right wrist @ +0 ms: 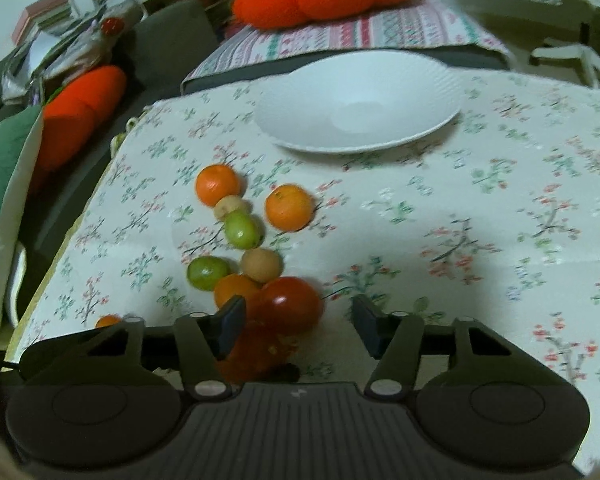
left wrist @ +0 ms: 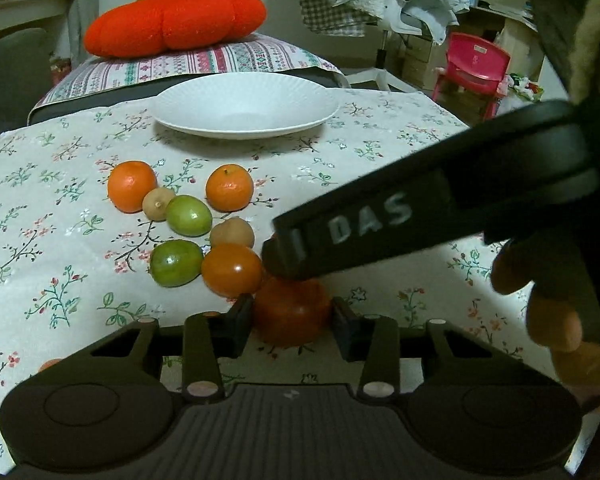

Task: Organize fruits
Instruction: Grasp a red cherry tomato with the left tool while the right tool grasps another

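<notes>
Left gripper [left wrist: 292, 316] pinching a red tomato [left wrist: 292, 312] on the table [left wrist: 400, 168]; right gripper [right wrist: 298, 322] spread around another tomato [right wrist: 294, 304].

I judge these tomatoes light, smooth, bruisable: hold across the widest middle, gently, then carry to the empty white plate [left wrist: 204, 120] beyond.

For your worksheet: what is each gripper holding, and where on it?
Left gripper clamps a red tomato by its sides. Right gripper holds nothing.
</notes>
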The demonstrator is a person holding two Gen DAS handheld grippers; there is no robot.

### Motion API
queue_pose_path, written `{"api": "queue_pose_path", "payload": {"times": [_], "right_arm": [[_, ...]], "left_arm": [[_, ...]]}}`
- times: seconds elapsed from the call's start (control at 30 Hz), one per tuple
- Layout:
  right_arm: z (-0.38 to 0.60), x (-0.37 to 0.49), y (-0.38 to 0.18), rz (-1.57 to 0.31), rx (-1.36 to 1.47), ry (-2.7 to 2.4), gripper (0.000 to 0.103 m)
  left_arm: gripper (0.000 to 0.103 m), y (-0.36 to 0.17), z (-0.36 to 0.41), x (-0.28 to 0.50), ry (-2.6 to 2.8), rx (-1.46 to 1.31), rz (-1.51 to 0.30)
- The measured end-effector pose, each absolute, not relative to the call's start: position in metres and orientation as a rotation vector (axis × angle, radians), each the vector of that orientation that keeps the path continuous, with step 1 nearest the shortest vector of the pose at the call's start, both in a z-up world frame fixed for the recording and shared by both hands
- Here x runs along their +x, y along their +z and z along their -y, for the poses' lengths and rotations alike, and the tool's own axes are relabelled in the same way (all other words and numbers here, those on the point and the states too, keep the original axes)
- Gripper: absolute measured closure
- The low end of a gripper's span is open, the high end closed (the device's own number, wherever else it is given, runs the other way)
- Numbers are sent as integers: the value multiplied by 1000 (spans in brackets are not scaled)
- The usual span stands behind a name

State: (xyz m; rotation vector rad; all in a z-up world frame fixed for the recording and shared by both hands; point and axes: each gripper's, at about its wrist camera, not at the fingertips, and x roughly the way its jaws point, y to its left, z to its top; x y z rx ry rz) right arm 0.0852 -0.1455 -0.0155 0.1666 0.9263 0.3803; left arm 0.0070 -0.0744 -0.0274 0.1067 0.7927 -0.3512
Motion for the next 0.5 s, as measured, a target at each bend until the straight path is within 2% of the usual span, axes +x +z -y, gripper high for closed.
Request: {"api": "queue_pose_path", "payload": {"times": [0.17, 0.5], "right_arm": [[138, 87, -17, -930, 139, 411, 71], [141, 84, -12, -891, 111, 380, 72]], "left_arm": [[81, -27, 77, 6, -352, 120, -794], [81, -26, 76, 6, -343, 139, -796]]}}
